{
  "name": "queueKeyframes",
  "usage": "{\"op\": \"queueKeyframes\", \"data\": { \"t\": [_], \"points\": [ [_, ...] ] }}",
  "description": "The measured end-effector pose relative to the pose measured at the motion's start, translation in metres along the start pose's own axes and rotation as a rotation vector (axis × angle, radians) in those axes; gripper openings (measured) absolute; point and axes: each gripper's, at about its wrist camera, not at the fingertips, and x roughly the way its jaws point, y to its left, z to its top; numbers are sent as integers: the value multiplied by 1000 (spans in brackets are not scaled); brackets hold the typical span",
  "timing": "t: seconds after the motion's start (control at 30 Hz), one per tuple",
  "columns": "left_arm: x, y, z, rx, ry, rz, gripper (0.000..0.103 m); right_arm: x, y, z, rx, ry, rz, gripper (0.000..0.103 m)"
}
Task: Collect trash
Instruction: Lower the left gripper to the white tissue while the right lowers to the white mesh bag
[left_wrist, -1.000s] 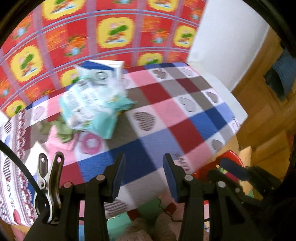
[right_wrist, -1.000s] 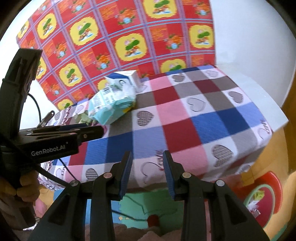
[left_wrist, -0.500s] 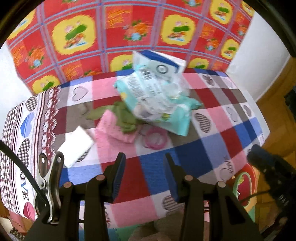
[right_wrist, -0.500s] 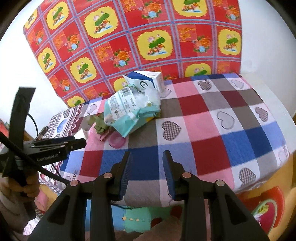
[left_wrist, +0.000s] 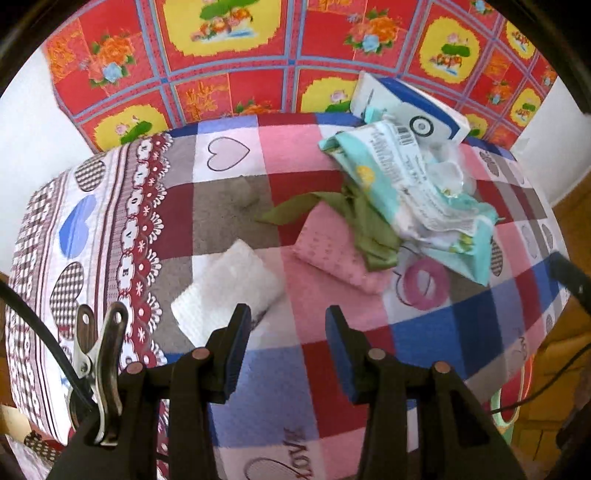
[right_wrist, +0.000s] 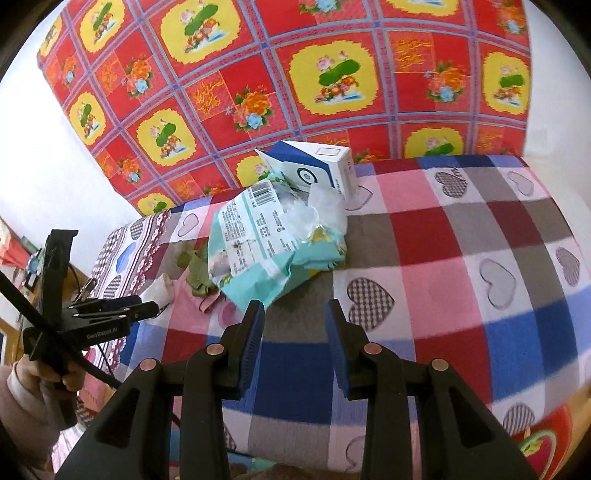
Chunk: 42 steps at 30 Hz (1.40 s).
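A torn teal and white plastic package (left_wrist: 417, 192) (right_wrist: 266, 240) lies on the checked table, leaning against a white and blue carton (left_wrist: 410, 107) (right_wrist: 317, 166). Beside it are a green wrapper (left_wrist: 354, 218) (right_wrist: 195, 269), a pink cloth (left_wrist: 336, 251), a pink ring (left_wrist: 424, 280) and a white tissue (left_wrist: 225, 288). My left gripper (left_wrist: 284, 332) is open above the table, its left finger just right of the tissue. My right gripper (right_wrist: 293, 325) is open, just in front of the teal package. The left gripper (right_wrist: 110, 310) also shows in the right wrist view, held by a hand (right_wrist: 40, 380).
The table (right_wrist: 461, 277) wears a heart-patterned checked cloth and backs onto a red floral cloth on the wall (right_wrist: 295, 81). The right half of the tabletop holds nothing. A red and green bin rim (right_wrist: 535, 443) shows below the table's right front edge.
Both grippers have swung left and forward toward the trash pile. The tissue and pink cloth came into the left wrist view. Both stayed open.
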Motion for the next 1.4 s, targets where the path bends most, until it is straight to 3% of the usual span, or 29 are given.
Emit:
{"op": "queueKeyframes", "data": {
  "t": [0.33,0.57,0.77,1.03,1.2,1.4],
  "points": [
    [31,21,11,85,89,12,47,34,-8,36,-43,38,-1,40],
    [34,25,18,118,89,7,47,61,-19,58,-63,66,-1,40],
    [39,17,21,137,77,36,54,86,-27,73,-71,89,8,41],
    [48,24,34,94,63,60,56,121,-31,80,-95,136,10,41],
    [43,38,42,13,61,48,50,131,-34,80,-97,151,19,41],
    [54,44,52,56,92,50,54,140,-38,78,-83,170,35,41]
  ]
}}
